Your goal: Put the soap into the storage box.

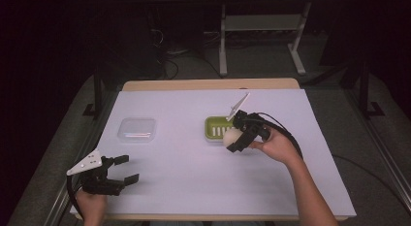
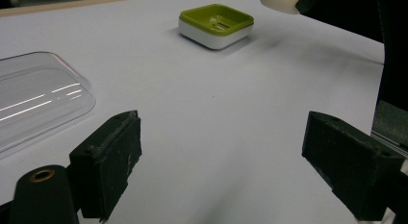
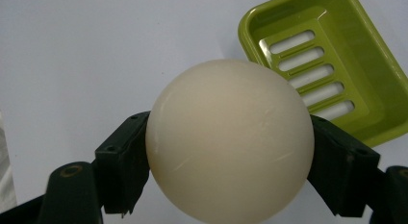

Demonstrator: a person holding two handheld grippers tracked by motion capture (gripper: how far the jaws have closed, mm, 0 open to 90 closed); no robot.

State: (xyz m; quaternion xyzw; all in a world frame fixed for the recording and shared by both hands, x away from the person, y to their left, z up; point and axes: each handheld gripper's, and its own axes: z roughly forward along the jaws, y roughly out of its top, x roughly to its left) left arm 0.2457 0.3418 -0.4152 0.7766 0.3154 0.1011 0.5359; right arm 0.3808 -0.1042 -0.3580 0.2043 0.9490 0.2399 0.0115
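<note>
A round cream soap bar (image 3: pixel 226 140) sits clamped between the jaws of my right gripper (image 3: pixel 226 166), held just above the white table cover. In the high view the right gripper (image 1: pixel 237 138) holds the soap (image 1: pixel 231 136) at the right edge of a green slotted soap dish (image 1: pixel 215 127). That dish (image 3: pixel 332 60) lies up and right of the soap in the right gripper view. My left gripper (image 1: pixel 125 170) rests open near the front left corner, nothing between its jaws (image 2: pixel 221 171). The dish (image 2: pixel 216 24) is far ahead of it.
A clear plastic lid (image 1: pixel 137 129) lies flat left of the dish, also at the left of the left gripper view (image 2: pixel 33 101). The white cover (image 1: pixel 194 168) spans the wooden table. Dark floor and table legs lie beyond the far edge.
</note>
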